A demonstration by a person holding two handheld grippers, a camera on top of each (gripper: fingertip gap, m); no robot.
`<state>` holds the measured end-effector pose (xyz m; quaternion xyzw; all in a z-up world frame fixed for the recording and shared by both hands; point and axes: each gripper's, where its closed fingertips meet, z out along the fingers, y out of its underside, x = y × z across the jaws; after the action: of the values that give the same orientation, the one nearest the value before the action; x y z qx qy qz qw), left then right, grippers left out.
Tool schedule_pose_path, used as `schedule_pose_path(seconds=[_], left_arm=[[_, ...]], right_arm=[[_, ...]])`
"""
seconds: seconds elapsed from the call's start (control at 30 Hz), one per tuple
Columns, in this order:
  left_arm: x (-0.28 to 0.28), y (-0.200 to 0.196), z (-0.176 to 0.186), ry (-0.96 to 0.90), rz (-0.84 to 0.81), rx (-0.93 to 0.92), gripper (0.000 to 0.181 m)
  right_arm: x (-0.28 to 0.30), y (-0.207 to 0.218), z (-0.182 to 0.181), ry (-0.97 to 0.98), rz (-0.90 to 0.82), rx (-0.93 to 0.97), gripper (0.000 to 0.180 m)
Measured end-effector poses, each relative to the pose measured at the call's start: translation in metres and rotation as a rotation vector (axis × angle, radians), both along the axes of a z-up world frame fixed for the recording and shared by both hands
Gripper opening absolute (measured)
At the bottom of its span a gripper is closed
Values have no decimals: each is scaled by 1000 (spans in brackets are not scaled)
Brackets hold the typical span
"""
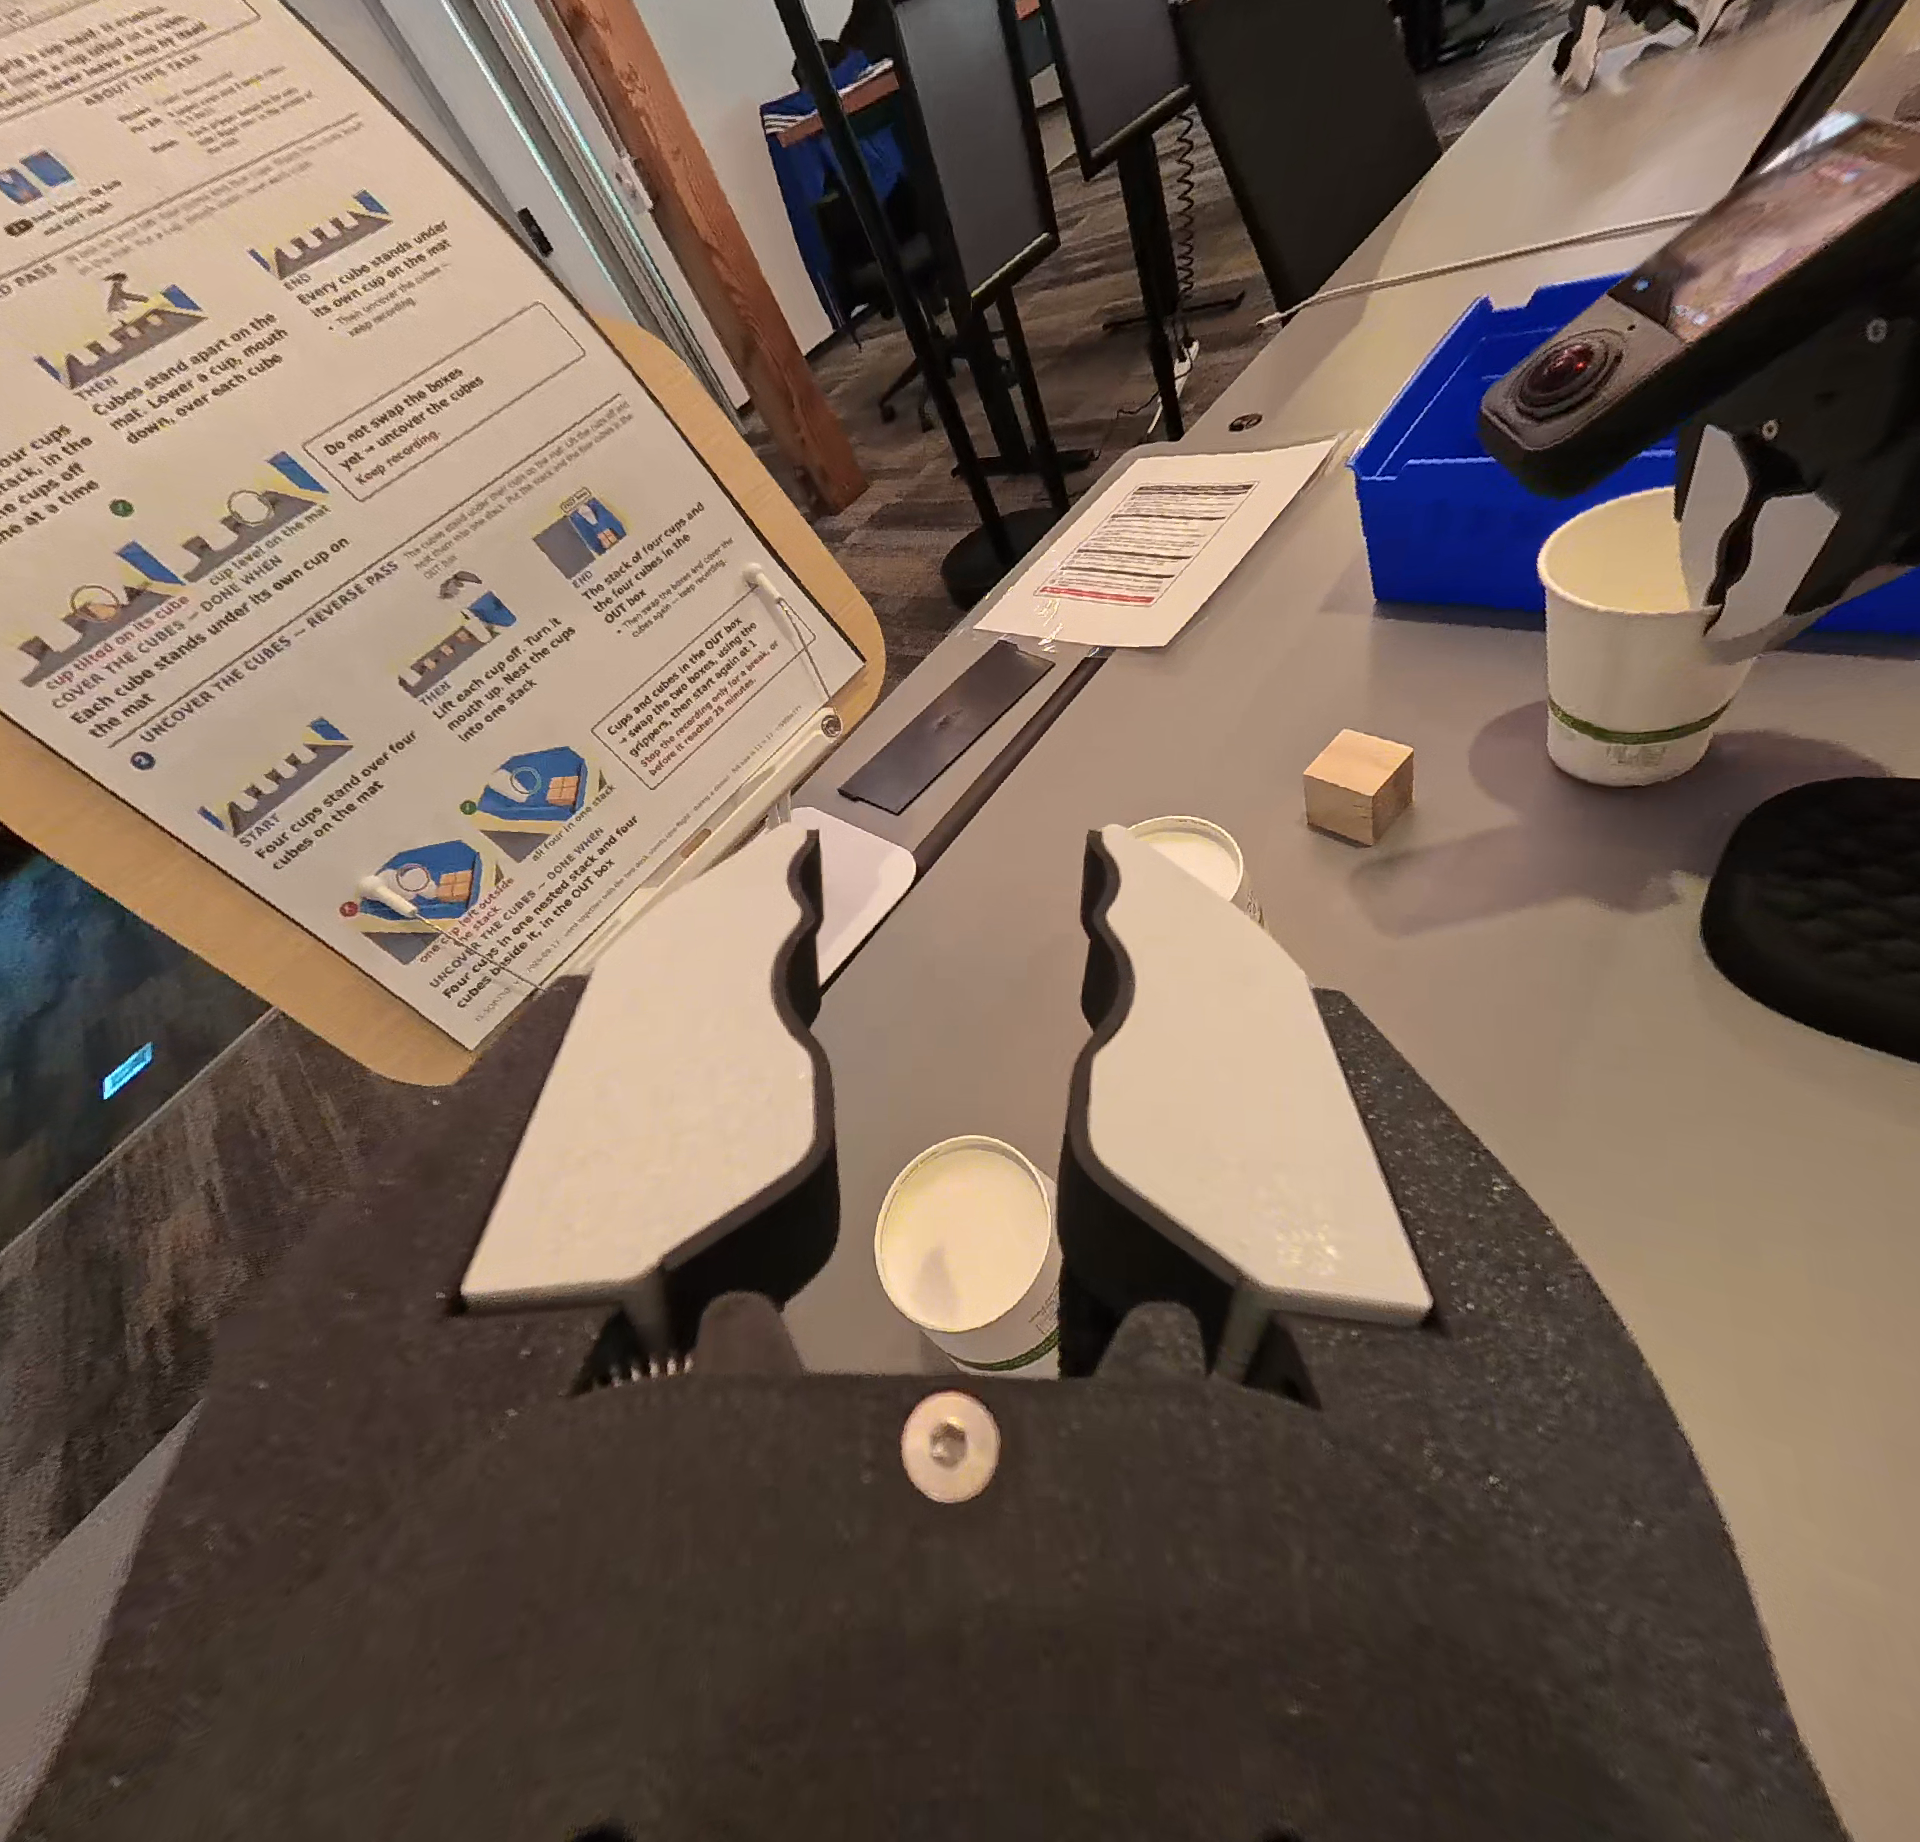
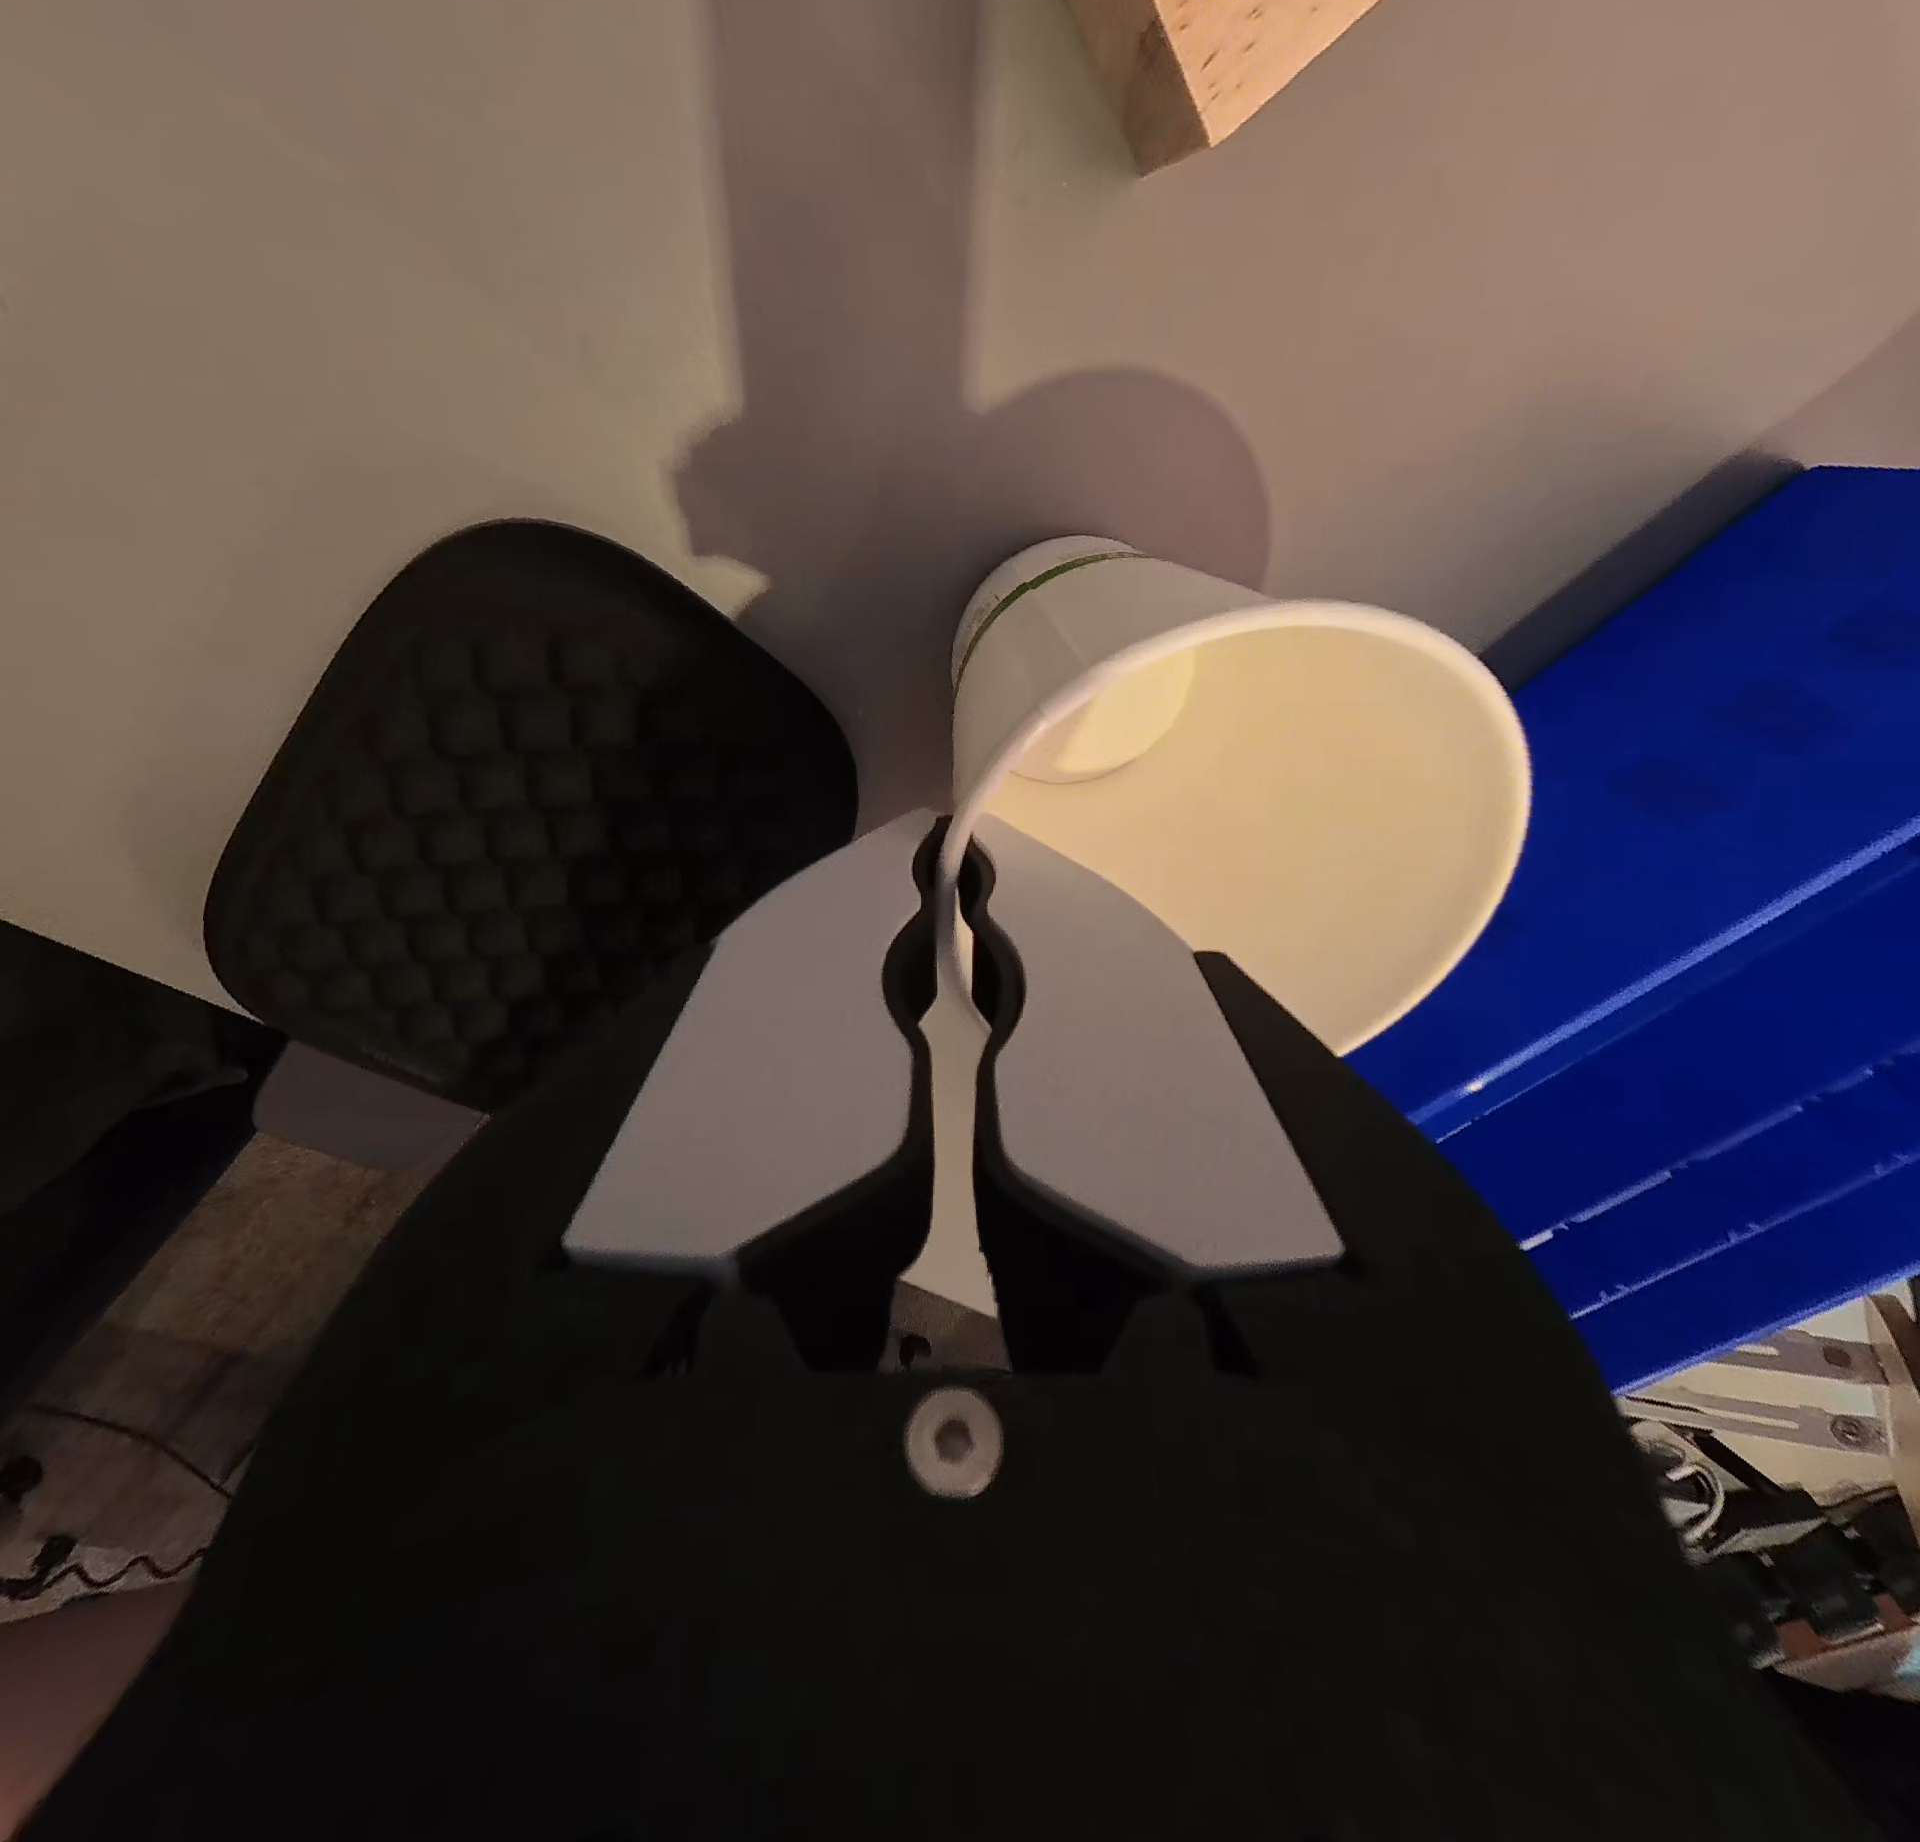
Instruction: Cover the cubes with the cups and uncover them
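Note:
My left gripper [image 1: 951, 847] is open and empty above the table. One white paper cup [image 1: 966, 1242] stands mouth down below and between its fingers. A second mouth-down cup [image 1: 1195, 857] shows partly behind the right fingertip. A wooden cube [image 1: 1359, 784] sits uncovered on the grey table, also in the right wrist view [image 2: 1226, 26]. My right gripper [image 2: 951, 857] is shut on the rim of a mouth-up white cup [image 2: 1247, 805], seen too in the left wrist view [image 1: 1631, 639] beside the cube. I cannot tell if this cup's base touches the table.
A blue bin [image 1: 1455, 504] stands behind the held cup and to its right in the right wrist view [image 2: 1714, 909]. A black textured pad [image 1: 1829, 899] [image 2: 520, 805] lies near the table edge. An instruction board [image 1: 364, 545] leans at left. A taped paper sheet [image 1: 1153, 545] lies farther back.

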<state>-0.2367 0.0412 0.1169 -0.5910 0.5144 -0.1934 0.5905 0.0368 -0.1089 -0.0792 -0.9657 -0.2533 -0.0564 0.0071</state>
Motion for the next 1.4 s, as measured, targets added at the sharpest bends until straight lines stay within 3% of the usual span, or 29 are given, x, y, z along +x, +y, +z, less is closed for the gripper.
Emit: schedule_pose_path(seconds=[0.1, 0.2, 0.37, 0.47, 0.57, 0.7, 1.03, 1.4], left_arm=[[-2, 2, -2, -1, 2, -32, 47], [-5, 8, -14, 39, 7, -92, 51], [2, 0, -32, 102, -79, -134, 63], [20, -11, -38, 125, -171, -122, 60], [46, -18, -53, 254, -278, -101, 58], [73, 9, -82, 475, -298, -58, 74], [106, 25, -152, 751, -396, -372, 91], [124, 33, -192, 866, -346, -363, 99]], right_arm=[[0, -1, -2, 2, 5, 13, 5], [0, 4, 3, -5, 15, 89, 29], [-20, 9, 50, 69, 39, 428, 46], [-38, -11, 82, 164, 33, 622, 47], [-53, -42, 88, 271, 43, 690, 46], [-58, -71, 77, 328, 32, 720, 45], [-52, -109, 69, 448, -24, 814, 39], [-28, -132, 55, 454, -85, 821, 37]])
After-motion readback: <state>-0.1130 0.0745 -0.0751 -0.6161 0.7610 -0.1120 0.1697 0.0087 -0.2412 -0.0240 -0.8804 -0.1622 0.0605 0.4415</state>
